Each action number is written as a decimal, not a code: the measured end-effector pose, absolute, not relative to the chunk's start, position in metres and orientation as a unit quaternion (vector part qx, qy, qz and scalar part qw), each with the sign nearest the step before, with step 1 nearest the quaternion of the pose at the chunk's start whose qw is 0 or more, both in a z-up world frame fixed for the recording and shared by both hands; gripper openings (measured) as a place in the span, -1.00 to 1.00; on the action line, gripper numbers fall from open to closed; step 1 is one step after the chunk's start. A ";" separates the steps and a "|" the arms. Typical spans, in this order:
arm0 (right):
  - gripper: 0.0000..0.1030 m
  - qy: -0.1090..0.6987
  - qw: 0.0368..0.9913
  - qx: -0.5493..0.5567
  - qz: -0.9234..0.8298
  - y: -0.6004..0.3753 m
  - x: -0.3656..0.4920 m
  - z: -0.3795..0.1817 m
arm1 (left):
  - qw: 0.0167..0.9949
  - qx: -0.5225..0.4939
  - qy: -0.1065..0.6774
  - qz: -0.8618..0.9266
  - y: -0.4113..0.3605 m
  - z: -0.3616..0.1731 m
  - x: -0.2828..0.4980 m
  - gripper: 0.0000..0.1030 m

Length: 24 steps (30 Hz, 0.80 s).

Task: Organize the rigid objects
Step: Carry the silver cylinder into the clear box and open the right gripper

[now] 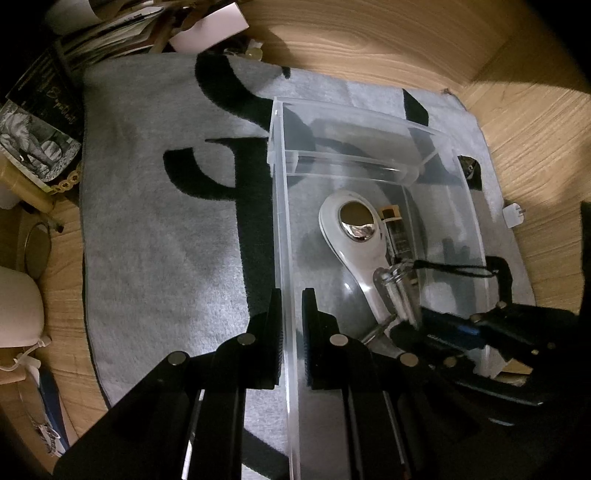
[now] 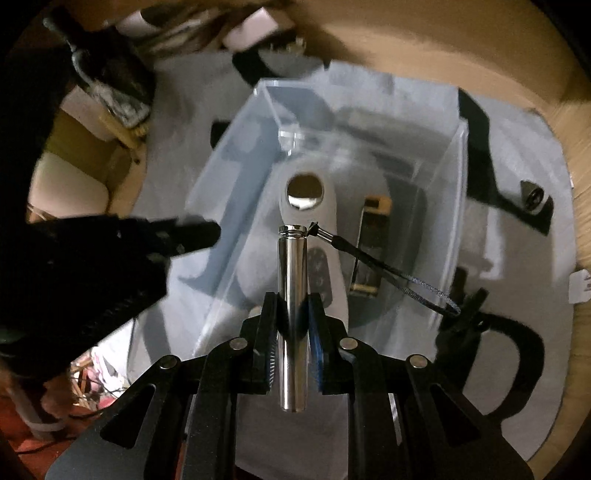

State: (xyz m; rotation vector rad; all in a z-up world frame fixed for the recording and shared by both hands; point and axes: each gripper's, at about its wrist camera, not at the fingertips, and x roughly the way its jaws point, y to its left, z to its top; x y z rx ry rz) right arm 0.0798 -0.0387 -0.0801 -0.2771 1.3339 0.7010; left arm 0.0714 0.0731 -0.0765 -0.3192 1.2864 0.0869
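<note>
A clear plastic box [image 1: 281, 206] [image 2: 458, 192] stands on a grey mat. Inside lie a white handheld device with a round metal head [image 1: 351, 236] [image 2: 306, 199] and a small dark bottle [image 1: 397, 232] [image 2: 371, 251]. My left gripper [image 1: 291, 325] is shut on the box's left wall. My right gripper [image 2: 293, 314] is shut on a shiny metal cylinder [image 2: 292, 280] with a black wrist cord [image 2: 399, 280], held over the box. In the left wrist view the cylinder [image 1: 391, 291] and right gripper [image 1: 480, 332] show at the box's near right.
The grey mat with black letters [image 1: 155, 229] [image 2: 517, 206] lies on a wooden surface [image 1: 406, 40]. Books and papers [image 1: 122, 29] pile at the far left. A small white plug [image 1: 512, 216] and a dark small object [image 1: 469, 166] [image 2: 532, 194] lie right of the box.
</note>
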 end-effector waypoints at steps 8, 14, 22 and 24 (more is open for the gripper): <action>-0.71 0.615 0.710 -0.130 0.319 -0.036 0.078 -0.091 | 0.786 -0.147 0.599 0.043 0.071 -0.077 0.072 -0.87; -0.57 0.597 0.722 -0.121 0.327 -0.046 0.080 -0.072 | 0.785 -0.149 0.599 0.048 0.070 -0.078 0.073 -0.87; -0.56 0.573 0.748 -0.096 0.320 -0.070 0.091 -0.046 | 0.786 -0.152 0.597 0.054 0.070 -0.078 0.072 -0.87; -0.55 0.569 0.757 -0.085 0.310 -0.080 0.094 -0.039 | 0.786 -0.152 0.597 0.056 0.070 -0.078 0.072 -0.87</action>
